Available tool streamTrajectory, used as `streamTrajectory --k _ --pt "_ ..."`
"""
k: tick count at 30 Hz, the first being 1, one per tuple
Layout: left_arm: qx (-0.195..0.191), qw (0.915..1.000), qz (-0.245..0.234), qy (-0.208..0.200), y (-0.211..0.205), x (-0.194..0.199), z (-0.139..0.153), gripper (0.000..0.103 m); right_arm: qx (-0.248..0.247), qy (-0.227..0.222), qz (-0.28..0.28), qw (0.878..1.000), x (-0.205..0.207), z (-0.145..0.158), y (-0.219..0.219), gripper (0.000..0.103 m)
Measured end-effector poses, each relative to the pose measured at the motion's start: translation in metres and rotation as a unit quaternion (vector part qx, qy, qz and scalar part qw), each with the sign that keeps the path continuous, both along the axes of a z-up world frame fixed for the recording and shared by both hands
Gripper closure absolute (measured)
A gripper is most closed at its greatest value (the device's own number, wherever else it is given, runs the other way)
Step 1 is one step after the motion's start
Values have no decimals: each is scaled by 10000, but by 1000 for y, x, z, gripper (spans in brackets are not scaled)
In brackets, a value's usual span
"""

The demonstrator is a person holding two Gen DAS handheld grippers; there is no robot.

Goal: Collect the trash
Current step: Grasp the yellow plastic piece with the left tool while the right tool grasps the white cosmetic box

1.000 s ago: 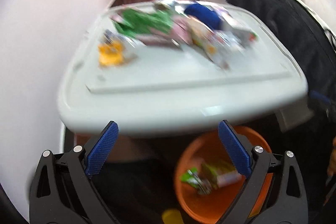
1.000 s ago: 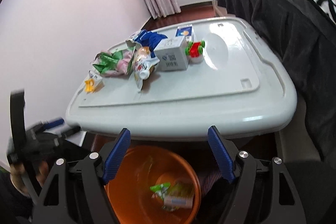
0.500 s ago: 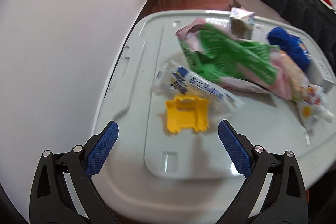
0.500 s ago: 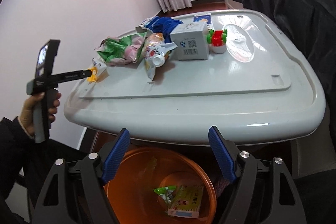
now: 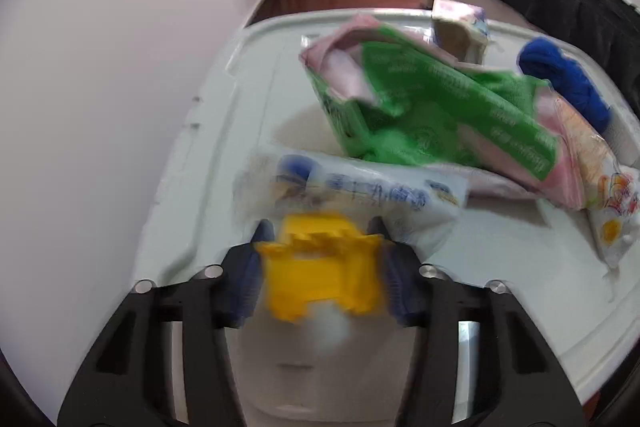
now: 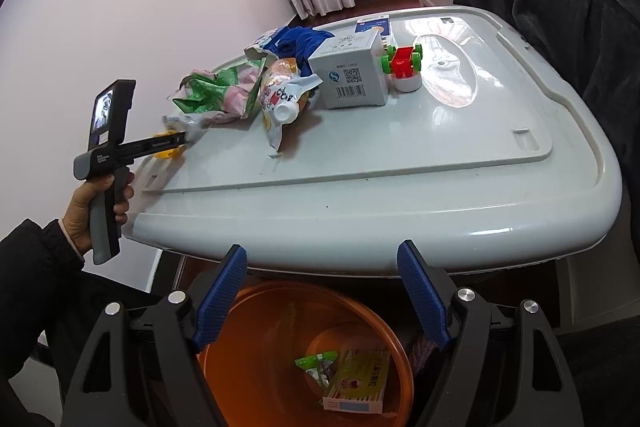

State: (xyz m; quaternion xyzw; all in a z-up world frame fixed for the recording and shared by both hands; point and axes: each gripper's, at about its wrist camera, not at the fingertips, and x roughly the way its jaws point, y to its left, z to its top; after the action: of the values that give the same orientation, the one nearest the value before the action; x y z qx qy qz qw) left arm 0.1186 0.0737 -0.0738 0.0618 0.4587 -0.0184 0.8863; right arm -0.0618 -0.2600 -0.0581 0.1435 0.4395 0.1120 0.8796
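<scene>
My left gripper [image 5: 322, 265] has its blue pads on both sides of a yellow plastic piece [image 5: 320, 267] on the pale table lid [image 5: 208, 155]; the frame is blurred. The piece also shows in the right wrist view [image 6: 168, 151], with the left gripper [image 6: 178, 143] at it. Behind it lie a white and blue wrapper [image 5: 360, 195] and a green and pink bag [image 5: 432, 107]. My right gripper [image 6: 322, 291] is open and empty above an orange bin [image 6: 256, 359] that holds a small box [image 6: 356, 383] and a green packet [image 6: 316, 363].
On the lid stand a white carton [image 6: 352, 75], a red and green toy car [image 6: 402, 59], a blue cloth [image 6: 300, 41] and a spouted pouch [image 6: 280, 99]. A wall is on the left and a dark bed cover [image 6: 560, 7] on the right.
My left gripper has moved forward over the table to the yellow piece and its jaws have closed in around it. The right gripper has stayed open over the bin.
</scene>
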Motion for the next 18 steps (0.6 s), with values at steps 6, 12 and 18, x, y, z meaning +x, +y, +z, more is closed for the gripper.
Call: streamTrajectory --k 6,12,18 --pt "-161 9997 -49 166 -1 -16 4 59 34 -65 -19 10000 -4 3 -2 27" --pt "-452 9988 -193 65 -11 -72 40 59 47 -122 71 9999 -4 7 -1 27" --pt "-480 9980 -352 -218 -41 -127 63 60 -93 -314 288 9990 10 27 9 27"
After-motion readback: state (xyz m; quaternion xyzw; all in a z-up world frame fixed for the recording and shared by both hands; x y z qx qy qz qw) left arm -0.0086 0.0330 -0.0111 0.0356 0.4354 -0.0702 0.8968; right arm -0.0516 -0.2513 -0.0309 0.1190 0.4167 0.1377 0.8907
